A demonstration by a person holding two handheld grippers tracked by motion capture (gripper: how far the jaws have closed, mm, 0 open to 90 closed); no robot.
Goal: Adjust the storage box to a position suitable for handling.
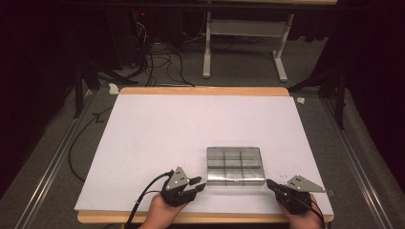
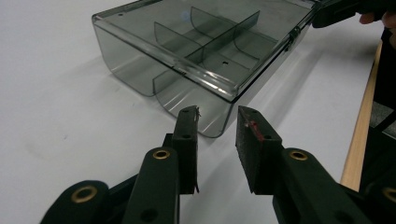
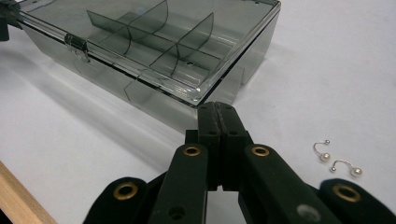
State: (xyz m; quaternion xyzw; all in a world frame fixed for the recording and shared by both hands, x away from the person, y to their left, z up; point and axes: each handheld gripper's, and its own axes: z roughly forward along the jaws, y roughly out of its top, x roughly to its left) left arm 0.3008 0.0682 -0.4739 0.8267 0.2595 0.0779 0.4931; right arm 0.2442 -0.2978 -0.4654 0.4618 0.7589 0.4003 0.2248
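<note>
A clear smoky plastic organizer box with inner dividers lies closed on the white table mat. Its near left corner sits just ahead of my left gripper, whose jaws stand open with nothing between them. My right gripper is shut and empty, its tips close to the box's near right corner. A metal latch shows on the box's front edge. Two small pearl earrings lie on the mat beside the right gripper. In the high view the grippers flank the box's front.
The white mat covers a wooden table whose front edge runs under the hands. Beyond the table are cables on the floor and a white desk frame.
</note>
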